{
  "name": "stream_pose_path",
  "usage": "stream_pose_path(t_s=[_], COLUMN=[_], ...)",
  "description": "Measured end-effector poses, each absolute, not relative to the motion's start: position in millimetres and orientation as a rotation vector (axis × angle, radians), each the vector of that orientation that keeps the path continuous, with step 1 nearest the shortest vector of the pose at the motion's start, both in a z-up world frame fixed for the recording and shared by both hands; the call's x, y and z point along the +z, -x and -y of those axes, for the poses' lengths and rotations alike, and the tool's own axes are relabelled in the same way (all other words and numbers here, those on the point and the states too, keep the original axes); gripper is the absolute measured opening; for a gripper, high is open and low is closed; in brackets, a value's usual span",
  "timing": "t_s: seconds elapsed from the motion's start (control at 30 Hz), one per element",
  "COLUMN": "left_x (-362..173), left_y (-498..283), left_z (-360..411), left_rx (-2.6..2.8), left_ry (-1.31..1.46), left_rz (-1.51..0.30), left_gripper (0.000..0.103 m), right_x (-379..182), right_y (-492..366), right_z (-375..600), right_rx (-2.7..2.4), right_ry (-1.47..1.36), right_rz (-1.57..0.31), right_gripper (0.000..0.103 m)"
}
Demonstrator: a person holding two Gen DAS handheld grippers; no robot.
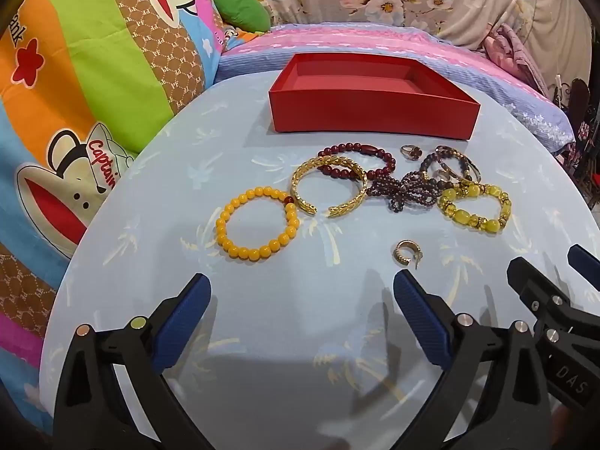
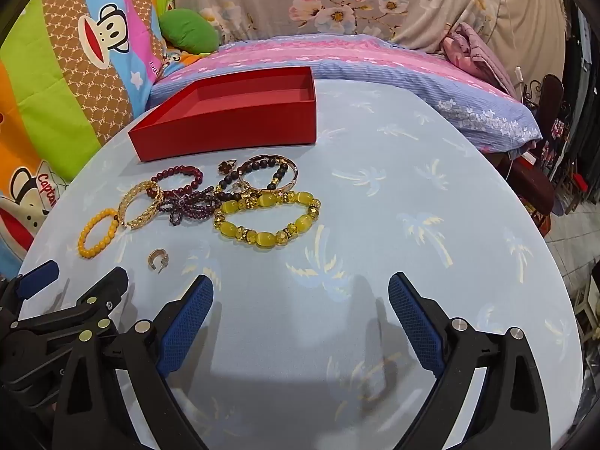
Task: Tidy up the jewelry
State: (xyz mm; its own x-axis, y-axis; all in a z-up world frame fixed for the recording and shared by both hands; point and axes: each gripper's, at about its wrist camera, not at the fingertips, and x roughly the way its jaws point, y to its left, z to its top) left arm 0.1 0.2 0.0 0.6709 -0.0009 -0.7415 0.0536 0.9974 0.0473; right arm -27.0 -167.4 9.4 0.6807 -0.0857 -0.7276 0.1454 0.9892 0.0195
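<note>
An empty red box point(image 1: 375, 114) point(image 2: 225, 127) stands at the back of the round table. In front of it lies jewelry: an orange bead bracelet point(image 1: 221, 232) point(image 2: 84, 240), a gold cuff point(image 1: 300, 183) point(image 2: 127, 197), a dark red bead bracelet point(image 1: 386, 157) point(image 2: 195, 174), a purple beaded bow point(image 1: 403, 191) point(image 2: 187, 202), a yellow stone bracelet point(image 1: 474, 206) point(image 2: 262, 234), a dark bead and bangle pile point(image 1: 450, 165) point(image 2: 268, 174), a ring point(image 1: 409, 150) point(image 2: 227, 167) and a gold earring point(image 1: 407, 253) point(image 2: 157, 258). My left gripper point(image 1: 302, 292) is open and empty near the earring. My right gripper point(image 2: 300, 294) is open and empty, nearer than the yellow bracelet.
The table point(image 1: 300, 356) point(image 2: 412, 225) has a light blue palm-print cloth. A bed with a pink and blue cover point(image 1: 375, 45) lies behind it, a cartoon monkey quilt point(image 1: 75, 93) to the left. Dark furniture point(image 2: 543, 157) stands at the right. Each gripper shows at the other view's edge.
</note>
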Motion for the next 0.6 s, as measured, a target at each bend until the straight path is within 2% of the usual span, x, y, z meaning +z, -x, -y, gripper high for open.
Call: stream_pose_path(t_s=[0.6], left_x=[-0.9], left_y=[2.9], left_z=[2.6], left_rx=[-0.036], left_ry=[-0.062], left_rz=[-0.834], left_gripper=[0.092], right_x=[9.8], right_y=[26.0], right_z=[166.8], right_rx=[-0.127], right_ry=[-0.073], right_rz=[-0.814], right_gripper=[0.091])
